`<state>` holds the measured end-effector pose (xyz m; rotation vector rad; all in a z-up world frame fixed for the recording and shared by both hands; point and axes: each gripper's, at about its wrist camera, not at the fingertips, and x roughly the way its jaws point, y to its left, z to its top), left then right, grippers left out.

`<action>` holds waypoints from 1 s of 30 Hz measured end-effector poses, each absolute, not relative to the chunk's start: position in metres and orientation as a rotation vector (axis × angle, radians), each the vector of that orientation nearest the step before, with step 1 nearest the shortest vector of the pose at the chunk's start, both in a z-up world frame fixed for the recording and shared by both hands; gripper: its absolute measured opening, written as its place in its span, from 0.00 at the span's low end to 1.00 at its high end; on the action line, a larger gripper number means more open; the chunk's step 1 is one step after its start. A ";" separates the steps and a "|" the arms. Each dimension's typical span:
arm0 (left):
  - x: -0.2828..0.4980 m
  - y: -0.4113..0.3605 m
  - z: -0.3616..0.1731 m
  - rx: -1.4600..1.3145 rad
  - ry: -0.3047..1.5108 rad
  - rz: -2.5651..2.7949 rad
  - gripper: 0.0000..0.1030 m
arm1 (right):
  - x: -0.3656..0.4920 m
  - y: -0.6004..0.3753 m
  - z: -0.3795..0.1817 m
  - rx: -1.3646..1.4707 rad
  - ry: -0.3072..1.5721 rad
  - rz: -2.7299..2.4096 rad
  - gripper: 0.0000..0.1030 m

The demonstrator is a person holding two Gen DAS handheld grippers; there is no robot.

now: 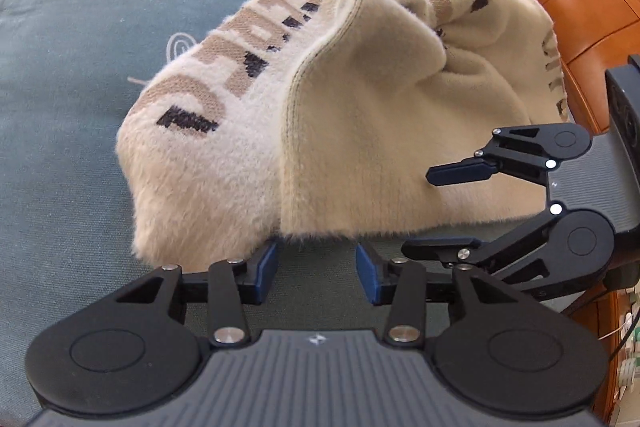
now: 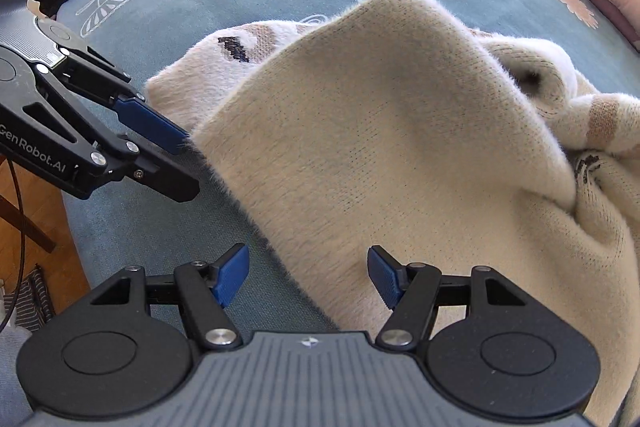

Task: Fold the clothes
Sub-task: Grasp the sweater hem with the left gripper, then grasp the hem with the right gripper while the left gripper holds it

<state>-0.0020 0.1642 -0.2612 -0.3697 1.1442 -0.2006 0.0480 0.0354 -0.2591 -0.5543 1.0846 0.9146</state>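
On the blue floral bedspread (image 1: 80, 39), both spread, empty hand-held grippers, left (image 1: 316, 273) marked "GenRobot.AI" and right (image 2: 308, 277), flank a cream sweater (image 1: 340, 131).

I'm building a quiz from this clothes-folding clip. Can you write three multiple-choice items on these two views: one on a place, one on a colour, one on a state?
1. Where does the cream sweater lie?
A. on the blue-grey bedspread
B. on a wooden floor
C. in a basket

2. What colour are the gripper pads?
A. red
B. blue
C. white

3. How does the left gripper stand?
A. shut on a sleeve
B. shut on nothing
C. open, pads clear of the cloth

Key: A, bedspread shows all around it; B, both pairs are blue; C, bare bedspread shows between its pads.
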 end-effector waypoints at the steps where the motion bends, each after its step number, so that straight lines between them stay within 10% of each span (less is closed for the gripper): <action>1: 0.000 0.165 -0.266 -0.389 1.137 -0.194 0.42 | 0.046 0.033 -0.260 -0.552 1.089 0.913 0.68; 9: 0.030 0.163 -0.281 -0.486 1.079 -0.313 0.38 | 0.030 0.011 -0.260 -0.539 1.090 0.898 0.68; 12: 0.031 0.161 -0.278 -0.492 1.091 -0.321 0.09 | 0.027 0.002 -0.258 -0.542 1.075 0.896 0.68; 27: 0.049 0.183 -0.224 -0.662 1.073 -0.432 0.08 | -0.034 0.022 -0.278 -0.908 0.552 0.789 0.68; 30: 0.048 0.179 -0.225 -0.592 1.093 -0.438 0.09 | -0.029 0.022 -0.282 -0.960 0.520 0.708 0.19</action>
